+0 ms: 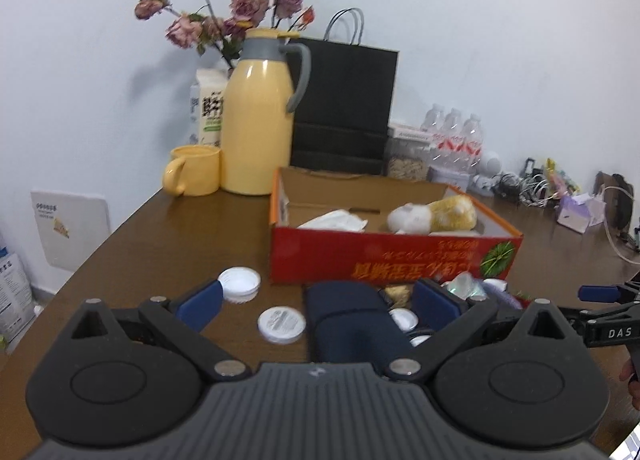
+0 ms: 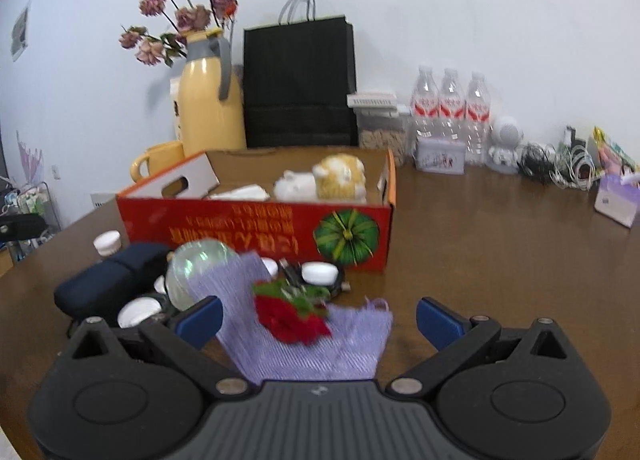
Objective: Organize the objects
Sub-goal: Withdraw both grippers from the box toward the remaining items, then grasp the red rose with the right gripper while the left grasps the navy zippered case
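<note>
Both grippers, left (image 1: 316,302) and right (image 2: 319,318), hover with jaws released over the clutter before the box (image 2: 256,227) on the tabletop (image 2: 500,244), where the globe (image 2: 196,264) might roll if nudged.

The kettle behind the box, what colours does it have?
The kettle is pale yellow with a grey collar and handle. The left wrist view shows it best.
</note>
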